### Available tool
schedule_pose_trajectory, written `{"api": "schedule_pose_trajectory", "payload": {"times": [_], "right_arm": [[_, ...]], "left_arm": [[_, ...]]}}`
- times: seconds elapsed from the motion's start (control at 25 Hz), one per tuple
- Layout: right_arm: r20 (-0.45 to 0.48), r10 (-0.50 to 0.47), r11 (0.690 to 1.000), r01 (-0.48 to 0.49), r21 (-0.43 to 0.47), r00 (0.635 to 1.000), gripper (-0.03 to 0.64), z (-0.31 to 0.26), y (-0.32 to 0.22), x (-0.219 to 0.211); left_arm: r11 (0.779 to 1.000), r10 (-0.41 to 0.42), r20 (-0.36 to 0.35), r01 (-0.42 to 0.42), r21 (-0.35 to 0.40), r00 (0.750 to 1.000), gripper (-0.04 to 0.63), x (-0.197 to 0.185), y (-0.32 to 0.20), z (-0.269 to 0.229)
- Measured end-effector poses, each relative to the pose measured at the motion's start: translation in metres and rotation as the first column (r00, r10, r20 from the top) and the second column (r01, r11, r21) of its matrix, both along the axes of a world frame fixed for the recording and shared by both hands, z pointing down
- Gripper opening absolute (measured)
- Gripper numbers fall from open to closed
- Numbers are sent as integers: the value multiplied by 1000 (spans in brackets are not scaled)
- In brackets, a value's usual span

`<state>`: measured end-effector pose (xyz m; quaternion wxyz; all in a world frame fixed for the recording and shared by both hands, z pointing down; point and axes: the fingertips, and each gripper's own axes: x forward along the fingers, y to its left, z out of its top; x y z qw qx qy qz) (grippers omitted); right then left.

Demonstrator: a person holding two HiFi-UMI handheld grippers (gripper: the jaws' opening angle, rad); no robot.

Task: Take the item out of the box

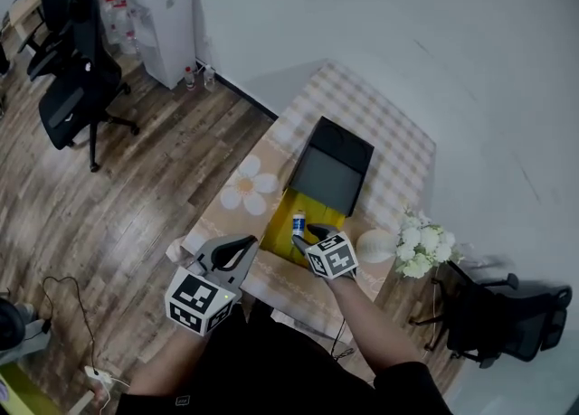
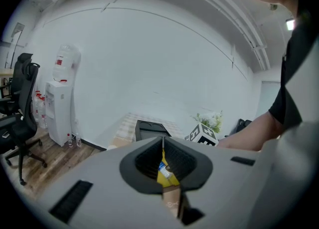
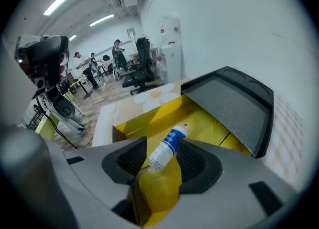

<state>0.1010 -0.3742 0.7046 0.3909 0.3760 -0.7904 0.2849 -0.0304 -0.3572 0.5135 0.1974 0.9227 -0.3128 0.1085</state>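
A yellow box (image 1: 312, 210) stands open on the table, its black lid (image 1: 335, 165) tilted back. Inside lies a small white bottle with a blue label (image 1: 298, 222). My right gripper (image 1: 308, 235) points steeply down into the box's near end. In the right gripper view the bottle (image 3: 168, 145) lies between the jaws of that open gripper (image 3: 162, 155), and the pads do not press on it. My left gripper (image 1: 237, 250) hangs at the table's near edge, left of the box. Its tips (image 2: 163, 143) meet, with nothing held; the bottle (image 2: 163, 164) shows beyond them.
The table (image 1: 384, 124) has a checked cloth and a flower print (image 1: 249, 185). White flowers (image 1: 422, 247) and a pale round object (image 1: 375, 244) sit right of the box. Office chairs (image 1: 77, 88) and a water dispenser (image 1: 163, 20) stand on the wooden floor at the left, another chair (image 1: 507, 314) at the right.
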Motion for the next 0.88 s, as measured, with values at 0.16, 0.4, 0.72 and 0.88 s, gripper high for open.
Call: {"api": "schedule_pose_trajectory", "payload": {"times": [0.16, 0.4, 0.72, 0.88], "right_arm": [[-47, 6, 998, -9, -63, 999, 169, 26, 2, 5], [-76, 14, 994, -22, -104, 997, 170, 42, -2, 0], [-155, -44, 993, 26, -113, 987, 149, 46, 2, -1], [-150, -39, 994, 23, -108, 988, 143, 37, 5, 4]], "left_arm": [[1000, 3, -4, -3, -17, 1000, 21, -1, 4, 6], [1000, 0, -7, 0, -16, 1000, 21, -8, 5, 8], [1000, 0, -15, 0, 6, 1000, 21, -15, 4, -3], [1000, 8, -23, -7, 25, 1000, 21, -13, 4, -12]]}}
